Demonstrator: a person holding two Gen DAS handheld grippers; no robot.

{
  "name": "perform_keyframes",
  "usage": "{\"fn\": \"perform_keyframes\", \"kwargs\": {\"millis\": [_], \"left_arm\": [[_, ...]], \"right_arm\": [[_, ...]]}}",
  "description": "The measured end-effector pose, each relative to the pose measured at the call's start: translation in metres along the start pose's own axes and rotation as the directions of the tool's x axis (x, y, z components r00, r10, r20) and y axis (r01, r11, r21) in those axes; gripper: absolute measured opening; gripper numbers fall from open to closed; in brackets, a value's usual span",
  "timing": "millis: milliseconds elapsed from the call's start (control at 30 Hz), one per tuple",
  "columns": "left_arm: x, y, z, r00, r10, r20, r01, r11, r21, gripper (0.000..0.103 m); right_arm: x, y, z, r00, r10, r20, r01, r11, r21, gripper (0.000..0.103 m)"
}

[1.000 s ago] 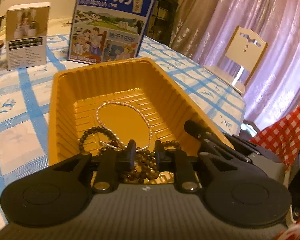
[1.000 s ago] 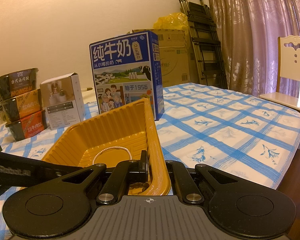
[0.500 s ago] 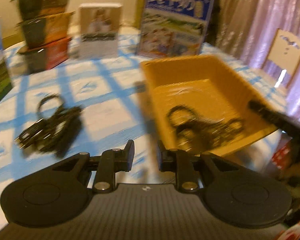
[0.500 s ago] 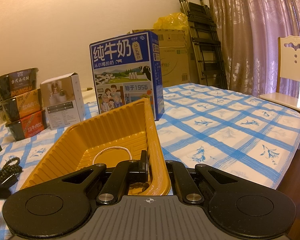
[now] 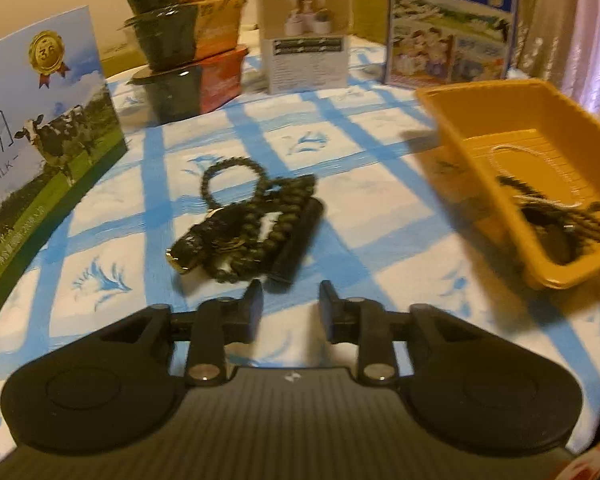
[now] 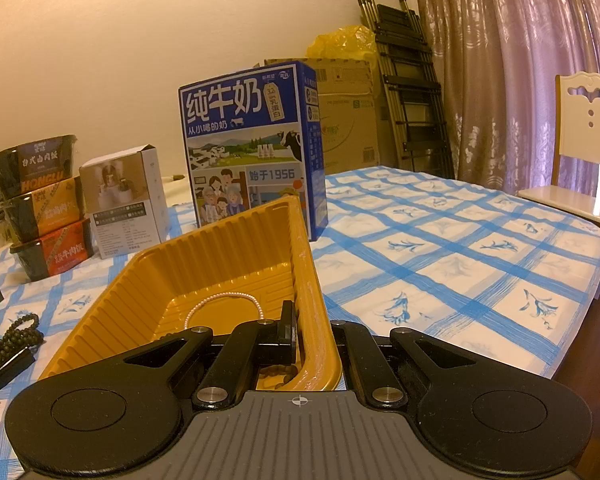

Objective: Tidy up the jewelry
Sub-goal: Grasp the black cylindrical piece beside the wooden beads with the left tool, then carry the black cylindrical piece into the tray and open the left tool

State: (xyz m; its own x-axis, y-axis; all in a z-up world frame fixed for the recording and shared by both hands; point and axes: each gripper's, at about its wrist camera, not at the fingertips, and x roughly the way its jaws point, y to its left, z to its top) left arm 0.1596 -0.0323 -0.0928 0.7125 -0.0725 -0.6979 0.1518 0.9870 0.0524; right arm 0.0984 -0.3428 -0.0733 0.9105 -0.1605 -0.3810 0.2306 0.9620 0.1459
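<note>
A yellow ribbed tray (image 5: 460,100) stands on the blue-checked tablecloth, holding a pearl necklace (image 5: 512,152) and dark bead strings (image 5: 560,208). My right gripper (image 6: 314,332) is shut on the tray's near wall (image 6: 308,280), one finger inside and one outside. The pearl necklace (image 6: 220,300) lies on the tray floor. Left of the tray, a pile of dark bead bracelets (image 5: 252,224) with a gold-tipped black piece rests on the cloth. My left gripper (image 5: 291,300) hovers just short of that pile; its jaws are opening with nothing between them. The same bead pile (image 6: 12,336) shows at the far left.
A blue milk carton (image 6: 252,148), a small white box (image 6: 128,204) and stacked meal bowls (image 6: 40,200) line the back. A cow-print milk box (image 5: 40,140) stands left. A chair (image 6: 588,140) and a folded ladder (image 6: 404,80) sit beyond the table.
My left gripper swung left from over the tray to the bead pile on the cloth, tilting down, and its jaws widened. The right gripper and the tray stayed put.
</note>
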Motion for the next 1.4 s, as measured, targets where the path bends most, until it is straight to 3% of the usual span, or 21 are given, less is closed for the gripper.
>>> {"fn": "perform_keyframes", "kwargs": {"millis": [100,400,467,833,1233,1400], "left_arm": [[0.011,-0.001,0.003,1.0,0.019,0.003,-0.019,1.0,0.02,0.031],[0.018,-0.031,0.01,0.996,-0.082,0.023,0.079,0.991,0.106,0.031],[0.021,-0.04,0.011,0.997,-0.072,0.026,0.068,0.989,0.134,0.031],[0.052,-0.031,0.032,0.998,-0.053,-0.015,0.053,0.997,0.054,0.03],[0.054,-0.034,0.035,0.997,-0.066,-0.027,0.067,0.996,0.053,0.017],[0.051,-0.033,0.034,0.996,-0.081,-0.029,0.082,0.996,0.038,0.017]], "right_arm": [[0.0,0.0,0.0,1.0,0.0,-0.001,0.0,1.0,0.001,0.004],[0.0,0.0,0.0,1.0,0.0,0.0,0.0,1.0,-0.001,0.004],[0.0,0.0,0.0,1.0,0.0,0.0,0.0,1.0,0.0,0.004],[-0.001,0.0,0.0,1.0,0.0,-0.001,0.0,1.0,0.002,0.004],[-0.001,0.0,0.0,1.0,0.0,0.0,0.0,1.0,0.001,0.004],[-0.001,0.0,0.0,1.0,0.0,0.0,0.0,1.0,0.001,0.004]]}}
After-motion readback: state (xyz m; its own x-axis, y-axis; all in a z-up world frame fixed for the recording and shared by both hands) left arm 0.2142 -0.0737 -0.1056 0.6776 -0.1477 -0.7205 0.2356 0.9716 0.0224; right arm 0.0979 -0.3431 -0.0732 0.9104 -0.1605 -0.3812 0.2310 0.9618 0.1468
